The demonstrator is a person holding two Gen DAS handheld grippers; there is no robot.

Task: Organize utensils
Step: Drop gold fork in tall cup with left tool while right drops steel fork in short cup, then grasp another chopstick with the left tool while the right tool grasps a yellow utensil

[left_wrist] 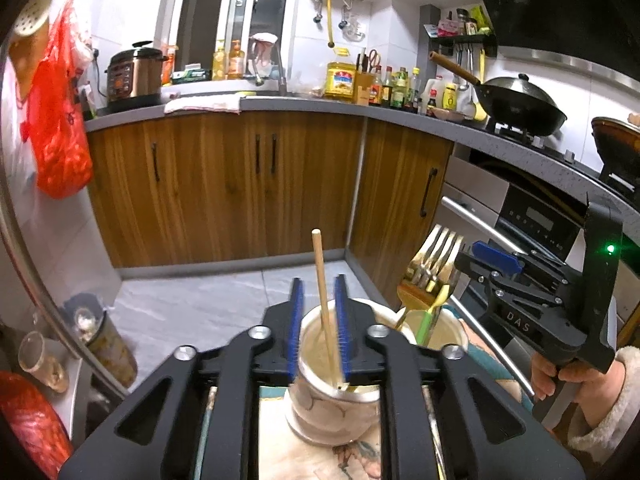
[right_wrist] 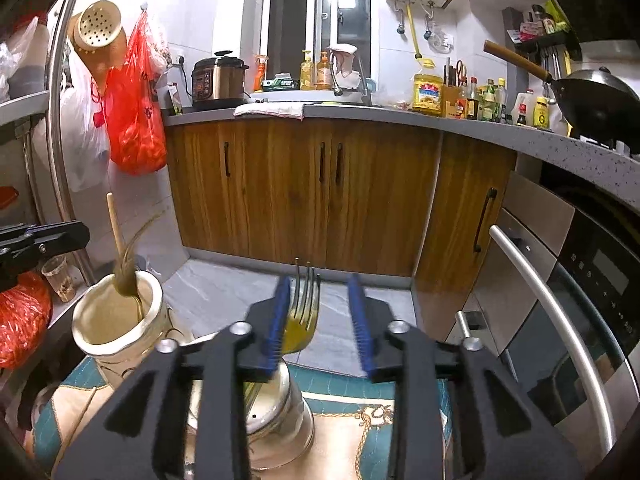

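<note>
Chopstick (left_wrist: 323, 288) standing tilted in a cream cup (left_wrist: 316, 364), framed by the spread fingers of the left gripper (left_wrist: 319, 320) — not visibly pinched. Gold forks (left_wrist: 434, 264) upright in a second cup (left_wrist: 444, 330) just beside the first, both on a patterned cloth (right_wrist: 360, 420). Right gripper (right_wrist: 318, 320) poised above the forks, fingers (right_wrist: 357, 320) wide apart, touching nothing. Behind — wooden cabinets (right_wrist: 280, 192) and a black wok (left_wrist: 520, 100).
</note>
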